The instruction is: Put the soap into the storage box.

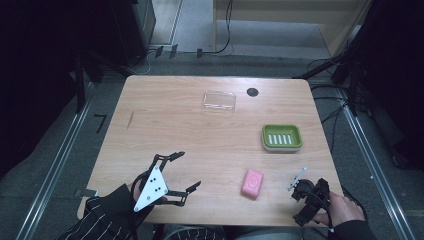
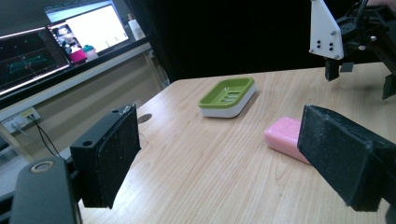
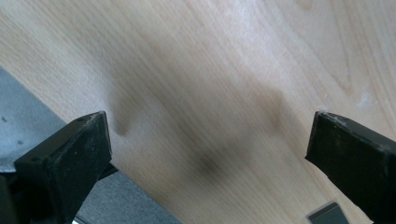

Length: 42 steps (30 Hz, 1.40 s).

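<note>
A light wooden table (image 1: pixel 165 125) with rounded corners is seen from above, standing on a grey floor (image 1: pixel 50 165) with metal rails running along both sides. Dark equipment and cables are ranged around the far end, and a pale wooden panel is seen beyond. In the left gripper view, two lit monitors (image 2: pixel 60 39) are set on a shelf to the side of the table.

On the table, one pink soap bar (image 1: pixel 252 183), one green soap dish (image 1: pixel 282 137) with a slotted insert, one clear plastic lid (image 1: pixel 219 100) and one small dark round disc (image 1: pixel 252 92) are counted. Two grippers are held, one in each hand.

The soap bar is placed near the front edge, between the two grippers and nearer the right one; the dish is set well apart from it, toward the far right. The lid and disc lie near the far edge.

The left gripper (image 1: pixel 180 173) is held over the front left of the table with its jaws spread wide and nothing between them; in its own view the soap bar (image 2: pixel 286 138) is partly hidden behind one pad, and the dish (image 2: pixel 227 96) is seen farther off. The right gripper (image 1: pixel 299 186) is held at the front right corner, just beside the soap bar. In its own view its jaws are parted widely over bare wood at the table edge, and nothing is gripped or touched.
</note>
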Motion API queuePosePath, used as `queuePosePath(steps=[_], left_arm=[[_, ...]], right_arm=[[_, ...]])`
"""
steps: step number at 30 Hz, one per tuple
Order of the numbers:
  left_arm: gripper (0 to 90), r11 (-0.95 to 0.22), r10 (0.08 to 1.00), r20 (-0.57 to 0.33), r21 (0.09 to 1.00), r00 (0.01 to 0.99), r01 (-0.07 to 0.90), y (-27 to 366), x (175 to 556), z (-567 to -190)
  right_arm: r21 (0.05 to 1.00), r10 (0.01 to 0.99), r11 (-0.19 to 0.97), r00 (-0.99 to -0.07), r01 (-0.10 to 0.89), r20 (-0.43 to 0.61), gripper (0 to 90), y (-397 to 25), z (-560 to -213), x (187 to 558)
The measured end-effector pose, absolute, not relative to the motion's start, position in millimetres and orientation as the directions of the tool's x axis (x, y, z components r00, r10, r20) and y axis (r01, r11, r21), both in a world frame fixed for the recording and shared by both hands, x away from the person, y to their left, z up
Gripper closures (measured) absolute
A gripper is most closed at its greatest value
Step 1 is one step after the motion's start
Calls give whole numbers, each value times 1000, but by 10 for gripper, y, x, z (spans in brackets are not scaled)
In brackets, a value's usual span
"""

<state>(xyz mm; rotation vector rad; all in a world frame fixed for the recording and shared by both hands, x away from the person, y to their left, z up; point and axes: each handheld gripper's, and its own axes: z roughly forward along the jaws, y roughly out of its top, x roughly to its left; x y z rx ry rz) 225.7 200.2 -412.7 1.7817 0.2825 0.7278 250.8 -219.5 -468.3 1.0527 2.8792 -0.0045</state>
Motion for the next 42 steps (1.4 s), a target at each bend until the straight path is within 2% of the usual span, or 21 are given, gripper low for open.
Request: queuePosePath(steps=[13, 42], left_arm=[[135, -346, 522, 343, 922, 781, -173, 1999, 2236, -4123], [135, -347, 529, 343, 922, 776, -171, 2014, 2231, -4123]], right_arm=[[48, 607, 794, -792, 605, -65, 3, -2000, -4635, 2584], [40, 510, 860, -858, 508, -63, 0, -1599, -4572, 2781]])
